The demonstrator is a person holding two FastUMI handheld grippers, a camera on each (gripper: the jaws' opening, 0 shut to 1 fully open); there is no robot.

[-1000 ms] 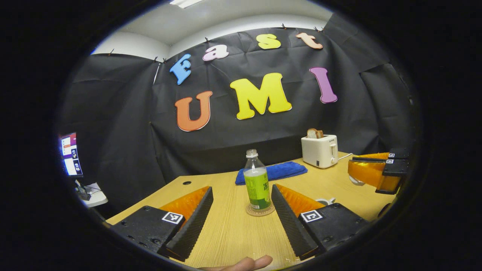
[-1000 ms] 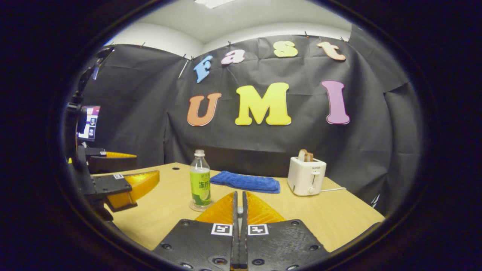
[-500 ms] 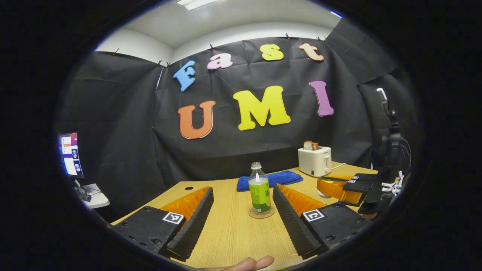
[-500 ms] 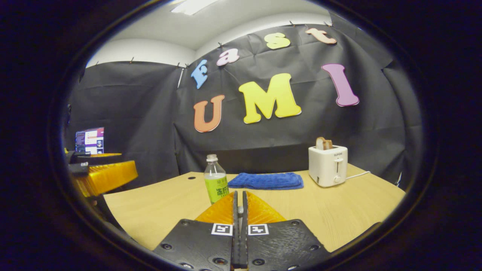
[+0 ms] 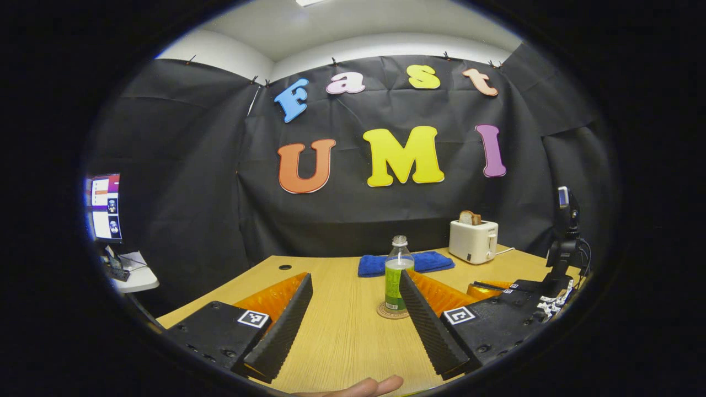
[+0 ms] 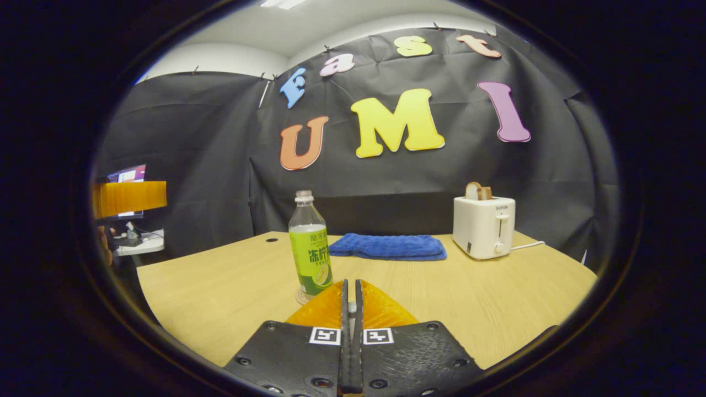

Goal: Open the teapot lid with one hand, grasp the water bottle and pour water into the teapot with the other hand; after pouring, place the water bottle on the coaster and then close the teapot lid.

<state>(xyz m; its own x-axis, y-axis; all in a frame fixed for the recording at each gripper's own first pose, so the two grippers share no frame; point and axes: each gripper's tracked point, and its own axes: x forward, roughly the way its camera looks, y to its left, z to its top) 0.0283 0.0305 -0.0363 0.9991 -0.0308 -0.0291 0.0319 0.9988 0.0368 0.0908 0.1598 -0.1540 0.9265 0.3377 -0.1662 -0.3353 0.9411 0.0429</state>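
Note:
The water bottle [image 5: 396, 275], clear with a green label and a white cap, stands upright on a round coaster [image 5: 386, 312] on the wooden table [image 5: 342, 342]. My left gripper [image 5: 354, 277] is open and short of the bottle, which shows just inside its right finger. The bottle [image 6: 310, 251] also stands ahead and left of my right gripper [image 6: 351, 282]. That gripper is shut, with a small pale knob pinched in the slit, which looks like the teapot lid's. In the left gripper view the right gripper [image 5: 488, 288] hangs low at the right, half hidden. The teapot's body is hidden.
A folded blue towel [image 6: 389, 246] lies at the back of the table, a white toaster [image 6: 484, 226] with bread to its right. A camera stand [image 5: 562, 237] rises at the table's right edge. A monitor [image 5: 102, 207] sits off the left side. A fingertip [image 5: 358, 387] shows at the bottom.
My left gripper has drawn back from the bottle and swung left, still open. The right gripper, still shut, has sunk lower beside it and come closer to the bottle.

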